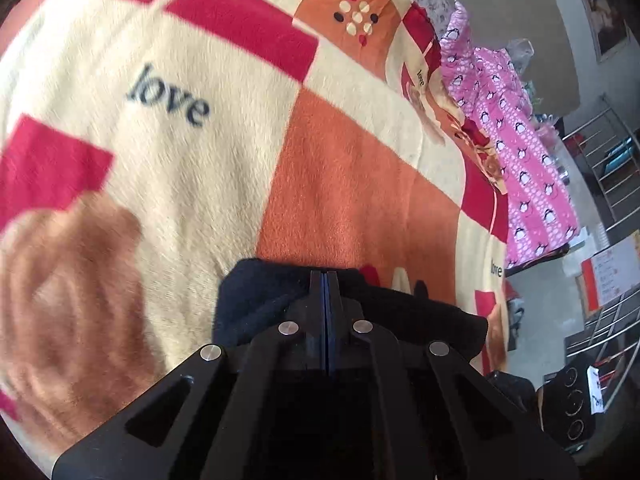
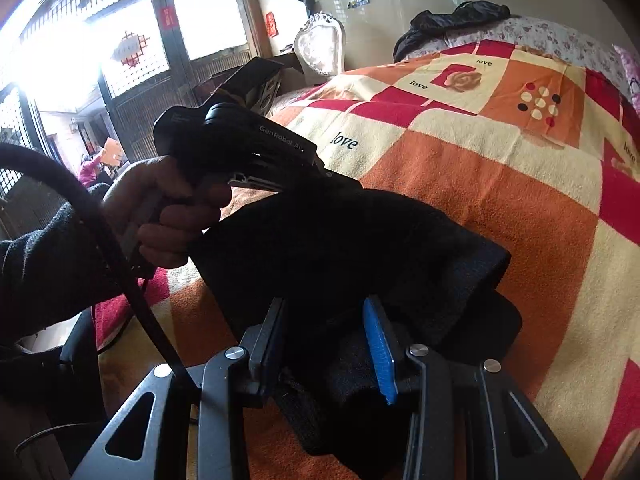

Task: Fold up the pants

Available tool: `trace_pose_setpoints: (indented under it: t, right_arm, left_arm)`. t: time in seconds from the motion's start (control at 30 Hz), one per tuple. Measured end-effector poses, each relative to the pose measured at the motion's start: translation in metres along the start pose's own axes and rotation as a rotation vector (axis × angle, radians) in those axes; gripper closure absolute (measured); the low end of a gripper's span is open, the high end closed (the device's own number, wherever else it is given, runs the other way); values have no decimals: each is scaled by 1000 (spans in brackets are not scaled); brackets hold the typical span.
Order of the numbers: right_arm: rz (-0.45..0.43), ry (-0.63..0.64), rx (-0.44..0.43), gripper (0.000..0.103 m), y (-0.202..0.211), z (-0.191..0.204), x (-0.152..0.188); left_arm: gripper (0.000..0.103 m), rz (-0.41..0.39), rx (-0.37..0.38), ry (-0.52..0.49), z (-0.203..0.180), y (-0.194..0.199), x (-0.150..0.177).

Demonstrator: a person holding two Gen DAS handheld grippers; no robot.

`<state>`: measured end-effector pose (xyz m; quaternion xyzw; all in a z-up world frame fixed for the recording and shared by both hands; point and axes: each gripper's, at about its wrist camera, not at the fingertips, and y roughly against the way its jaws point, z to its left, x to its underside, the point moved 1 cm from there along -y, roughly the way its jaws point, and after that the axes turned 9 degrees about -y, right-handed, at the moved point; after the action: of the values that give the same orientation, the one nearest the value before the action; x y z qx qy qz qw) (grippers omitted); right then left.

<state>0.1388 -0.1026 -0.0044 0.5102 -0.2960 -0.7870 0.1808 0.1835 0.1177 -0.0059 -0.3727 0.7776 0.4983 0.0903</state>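
The dark folded pants lie on a patterned blanket near its front edge. My right gripper is shut on a thick fold of the pants; cloth fills the gap between its blue pads. In the left wrist view my left gripper is shut, its tips lying on top of the pants at their far edge. I see no cloth between its pads. In the right wrist view a hand holds the left gripper's handle, slanted down onto the pants.
A pink penguin-print cloth lies along the blanket's far right edge, with a metal rack beyond it. A dark jacket sits at the bed's far end. A black cable hangs at left.
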Motion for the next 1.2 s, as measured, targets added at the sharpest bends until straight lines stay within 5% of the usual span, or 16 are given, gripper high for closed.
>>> trace_pose_setpoints:
  t: [0.17,0.27,0.33,0.5,0.8,0.93,1.03,1.07,1.2]
  right_arm:
    - [-1,0,-1,65,1,0,0]
    - [-1,-2,-5,65,1,0,0]
    - [-1,-2,-4,65,0,-1,0]
    - [-4,17,19,65,0,3,1]
    - [-121,12,19,64,30,1,-17]
    - [-115,44,30,64,17,-2,-41]
    - [54,-2,132,63,-20,-26,-36]
    - [-5,-42,93,62,-16,-34,-30]
    - [-9,-105,66,62,-15,-41,-27]
  left_arm:
    - [100,-127,39,-86,-17,61,12]
    - [100,-102,39,-146,-31,60,32]
    - [100,-66,-35,-146,-25,41,39]
    - [100,-77,1,-78,0,19,44]
    - [99,-183,19,-211,-34,100,101]
    - [99,-110,17,-171,-26,71,115]
    - [100,-101,52,-151,-17,59,117]
    - [100,-106,53,-149,-15,57,118]
    - [100,-115,75,-152,-13,55,119]
